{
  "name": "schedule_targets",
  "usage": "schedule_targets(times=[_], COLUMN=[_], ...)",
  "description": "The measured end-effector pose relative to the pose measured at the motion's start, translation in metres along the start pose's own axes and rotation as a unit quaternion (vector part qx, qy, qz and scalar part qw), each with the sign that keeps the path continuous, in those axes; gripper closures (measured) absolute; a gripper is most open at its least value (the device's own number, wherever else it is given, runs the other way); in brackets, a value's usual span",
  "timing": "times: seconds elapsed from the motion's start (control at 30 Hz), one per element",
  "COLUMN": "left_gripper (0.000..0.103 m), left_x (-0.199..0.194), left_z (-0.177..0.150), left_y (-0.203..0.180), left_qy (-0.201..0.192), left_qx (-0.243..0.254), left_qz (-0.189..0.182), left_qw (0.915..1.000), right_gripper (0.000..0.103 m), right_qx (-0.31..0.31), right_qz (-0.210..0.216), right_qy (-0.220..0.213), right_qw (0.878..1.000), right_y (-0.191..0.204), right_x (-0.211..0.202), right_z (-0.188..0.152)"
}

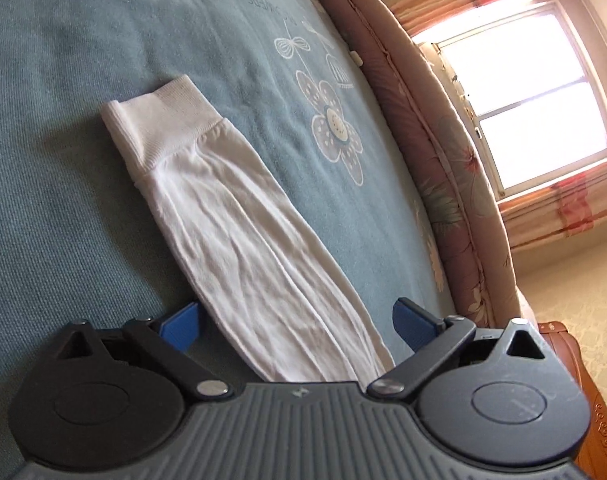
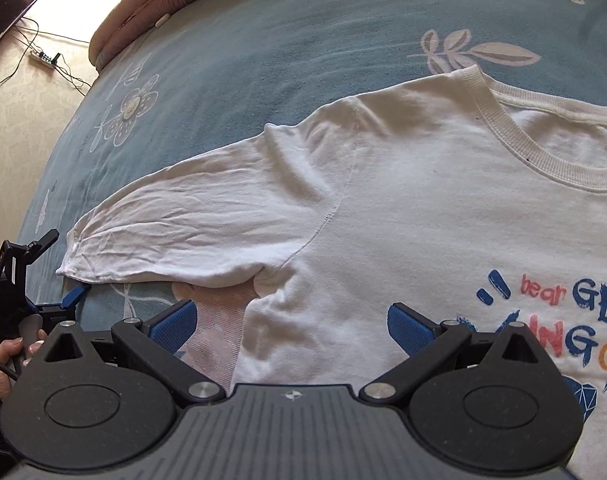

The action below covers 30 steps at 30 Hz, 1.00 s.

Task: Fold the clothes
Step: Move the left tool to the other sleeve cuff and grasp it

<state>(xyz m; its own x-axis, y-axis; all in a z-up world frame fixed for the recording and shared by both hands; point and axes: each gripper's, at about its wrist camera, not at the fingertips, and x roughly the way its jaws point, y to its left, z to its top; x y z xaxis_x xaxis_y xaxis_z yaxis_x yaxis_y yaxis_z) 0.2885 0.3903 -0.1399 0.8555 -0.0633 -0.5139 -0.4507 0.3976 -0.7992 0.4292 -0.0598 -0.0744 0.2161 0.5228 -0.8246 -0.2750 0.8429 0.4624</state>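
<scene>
A white long-sleeved shirt [image 2: 423, 208] lies flat, front up, on the blue bedspread [image 2: 263, 40], with a ribbed collar [image 2: 523, 144] and a coloured print [image 2: 563, 320]. Its sleeve [image 2: 203, 216] stretches out to the left. My right gripper [image 2: 289, 314] hangs open over the shirt's side just below the armpit, holding nothing. In the left wrist view the sleeve [image 1: 223, 208] runs away between the spread fingers of my open left gripper [image 1: 295, 312], ending in a ribbed cuff [image 1: 163, 120]. The left gripper [image 2: 63, 264] also shows beside the sleeve's end, held by a hand [image 2: 7, 352].
The mattress's pink floral edge [image 1: 443, 160] curves along the bedspread's side, with floor beyond. A bright curtained window [image 1: 523, 100] and a wooden piece of furniture [image 1: 575, 360] stand off the bed. A power strip with cables [image 2: 43, 58] lies on the floor near a dark screen [image 2: 3, 4].
</scene>
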Motion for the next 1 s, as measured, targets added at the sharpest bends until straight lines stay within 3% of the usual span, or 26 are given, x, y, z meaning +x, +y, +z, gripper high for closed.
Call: schedule_targets(times=[0.3, 0.43, 0.53, 0.8, 0.93, 1.0], left_gripper=[0.001, 0.001, 0.001, 0.001, 0.001, 0.001], left_x=[0.015, 0.006, 0.008, 0.040, 0.032, 0.035], left_z=[0.016, 0.003, -0.004, 0.021, 0.007, 0.001], left_y=[-0.005, -0.006, -0.009, -0.022, -0.026, -0.032], left_qy=[-0.021, -0.011, -0.021, -0.068, -0.053, -0.037], left_qx=[0.040, 0.035, 0.063, 0.085, 0.080, 0.120], left_qz=[-0.008, -0.016, -0.012, -0.007, -0.014, -0.009], left_qw=[0.9990, 0.9992, 0.9977, 0.9941, 0.9953, 0.9921], right_gripper=[0.000, 0.000, 0.000, 0.000, 0.000, 0.000], right_qx=[-0.025, -0.033, -0.037, -0.046, -0.049, -0.049], right_qz=[-0.003, 0.001, 0.004, 0.010, 0.010, 0.011], right_qy=[0.016, 0.026, 0.033, 0.050, 0.051, 0.052], right_qw=[1.000, 0.999, 0.999, 0.998, 0.997, 0.997], right_y=[0.013, 0.019, 0.022, 0.029, 0.032, 0.033], right_x=[0.013, 0.016, 0.017, 0.019, 0.017, 0.018], right_z=[-0.001, -0.007, -0.011, -0.021, -0.022, -0.022])
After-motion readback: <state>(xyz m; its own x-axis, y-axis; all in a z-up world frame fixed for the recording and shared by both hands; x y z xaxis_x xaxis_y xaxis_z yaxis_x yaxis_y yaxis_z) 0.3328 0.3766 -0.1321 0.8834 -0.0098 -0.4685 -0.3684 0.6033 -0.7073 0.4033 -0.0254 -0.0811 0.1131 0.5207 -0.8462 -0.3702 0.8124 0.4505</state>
